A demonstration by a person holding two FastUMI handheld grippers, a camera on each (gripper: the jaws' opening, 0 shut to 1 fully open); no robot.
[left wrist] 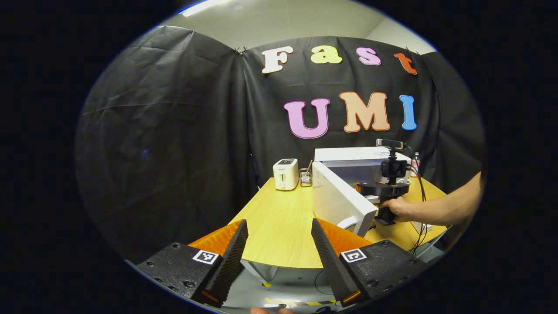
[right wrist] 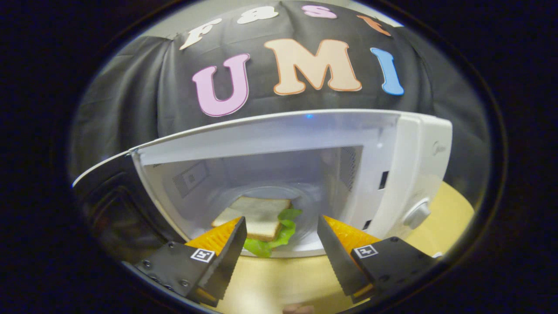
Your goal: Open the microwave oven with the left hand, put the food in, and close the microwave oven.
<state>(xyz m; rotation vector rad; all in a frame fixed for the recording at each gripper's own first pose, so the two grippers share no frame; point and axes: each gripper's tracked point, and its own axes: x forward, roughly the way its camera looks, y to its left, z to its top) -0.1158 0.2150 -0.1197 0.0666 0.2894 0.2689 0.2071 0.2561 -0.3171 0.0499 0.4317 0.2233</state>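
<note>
Looking across the left gripper view from left to right, we find a small toaster [left wrist: 285, 173] at about ten o'clock on the wooden table [left wrist: 279, 218], a little holder of sticks [left wrist: 306, 176] just beside it, then the microwave [left wrist: 362, 168] at about two o'clock with its door [left wrist: 340, 198] swung wide toward us. Farther right, a hand [left wrist: 399, 209] holds the right gripper [left wrist: 386, 189] in front of the oven's opening. Our left gripper [left wrist: 279, 244] sits at six o'clock with its fingers [left wrist: 231, 253] spread apart and nothing between them, well back from the door.

In the right gripper view the door stands off at nine o'clock, and the oven cavity lies straight ahead. The sandwich [right wrist: 257, 220], bread with green lettuce showing at its edge, rests on the round plate [right wrist: 305, 235] inside. The right gripper [right wrist: 279, 244] is parted too, its fingers [right wrist: 229, 248] empty, with the sandwich lying just beyond them and apart from both. The control knob [right wrist: 417, 213] sits at four o'clock on the front panel.

We judge the task two-thirds done: the oven is open and the food is in. What remains, as we see it, is clearing the right gripper from the opening and swinging the door closed with the left.
</note>
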